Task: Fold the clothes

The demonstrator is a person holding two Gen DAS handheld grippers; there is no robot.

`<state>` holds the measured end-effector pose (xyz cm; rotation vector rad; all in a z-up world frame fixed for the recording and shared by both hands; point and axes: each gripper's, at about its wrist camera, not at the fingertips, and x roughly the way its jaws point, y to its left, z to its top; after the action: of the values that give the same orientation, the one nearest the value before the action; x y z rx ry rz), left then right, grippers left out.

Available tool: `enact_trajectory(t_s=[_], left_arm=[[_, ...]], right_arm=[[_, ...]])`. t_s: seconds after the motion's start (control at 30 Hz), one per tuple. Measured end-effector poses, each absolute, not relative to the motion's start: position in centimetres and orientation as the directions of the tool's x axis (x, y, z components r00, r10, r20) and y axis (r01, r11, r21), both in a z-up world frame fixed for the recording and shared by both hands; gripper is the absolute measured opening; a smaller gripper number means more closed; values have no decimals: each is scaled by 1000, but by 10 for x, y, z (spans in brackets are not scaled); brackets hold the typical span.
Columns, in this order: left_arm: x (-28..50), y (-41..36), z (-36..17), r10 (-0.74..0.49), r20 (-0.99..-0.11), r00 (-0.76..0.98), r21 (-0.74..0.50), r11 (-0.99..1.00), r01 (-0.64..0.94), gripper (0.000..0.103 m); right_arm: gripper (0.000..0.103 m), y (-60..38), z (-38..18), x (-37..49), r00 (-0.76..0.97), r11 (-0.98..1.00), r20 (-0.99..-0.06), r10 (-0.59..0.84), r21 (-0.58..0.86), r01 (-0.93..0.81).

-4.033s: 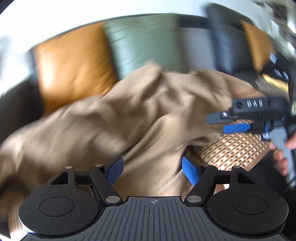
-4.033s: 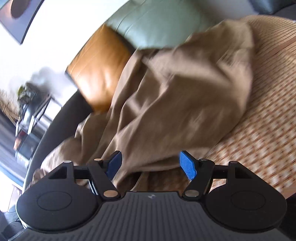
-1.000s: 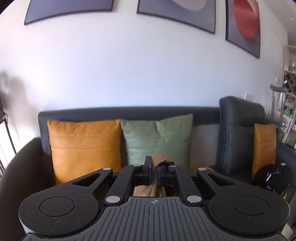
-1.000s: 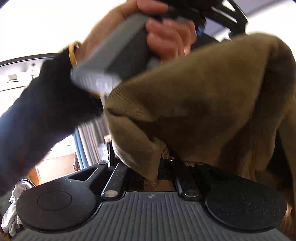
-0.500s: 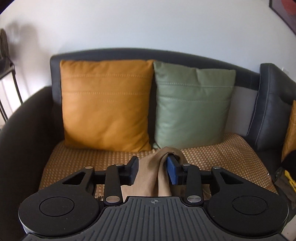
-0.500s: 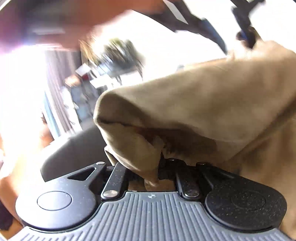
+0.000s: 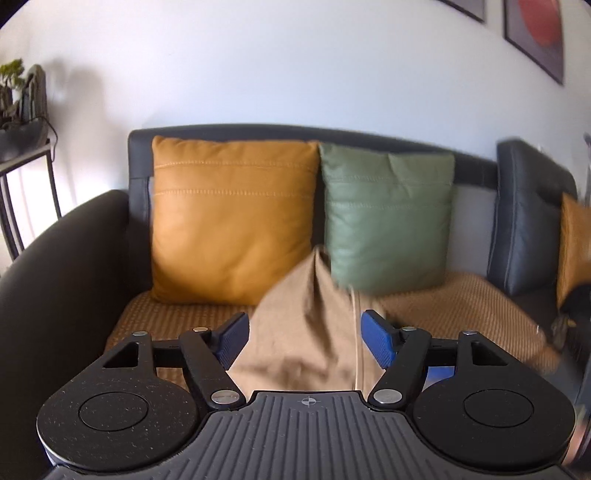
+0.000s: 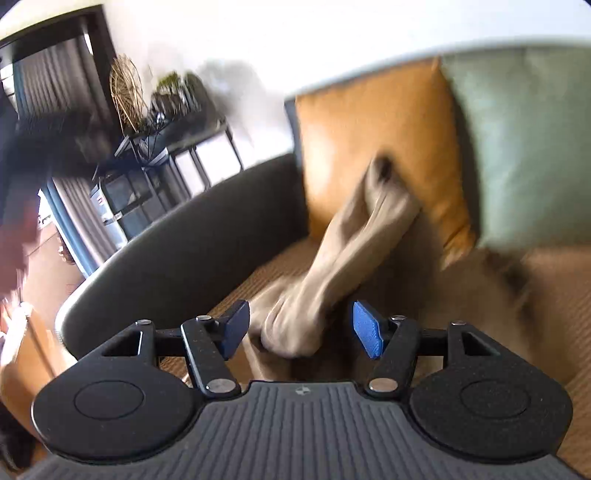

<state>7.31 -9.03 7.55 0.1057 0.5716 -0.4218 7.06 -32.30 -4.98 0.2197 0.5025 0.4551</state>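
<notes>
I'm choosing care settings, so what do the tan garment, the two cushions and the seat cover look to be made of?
Tan garment: soft matte woven cloth, likely cotton; it drapes and creases. Orange cushion and green cushion: smooth, slightly shiny leather or faux leather, with stitched seams. Seat cover: textured, mat-like weave with a fine ribbed pattern; the fibre can't be told.

Home living room: dark grey leather sofa [image 7: 66, 266], mustard-orange leather cushion [image 7: 232, 218], sage-green leather cushion [image 7: 388, 218], framed wall prints [image 7: 535, 33], black metal side table with plants [image 8: 177, 125].
</notes>
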Motion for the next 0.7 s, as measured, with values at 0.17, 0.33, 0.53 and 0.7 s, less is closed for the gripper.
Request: enact_trajectory(t_s=[0.17,0.33,0.53,0.7], left_arm=[[45,-108,5,-272,-632,726,106,898,428,79],[48,-139,-39,-228,-666,710,206,859,469,81],[71,-158,-68,-215,-706,674,211,845,491,85],[93,-139,-82,-172,-733,658,161,896,413,13]], right_arm=[[70,-315,-30,75,844,941,-416,339,154,-302],[70,-323,-44,91,832,962,-493,256,46,-269],[70,-332,-84,106,810,968,-533,246,96,-231],[70,-332,-96,120,798,969,-551,246,111,-222]])
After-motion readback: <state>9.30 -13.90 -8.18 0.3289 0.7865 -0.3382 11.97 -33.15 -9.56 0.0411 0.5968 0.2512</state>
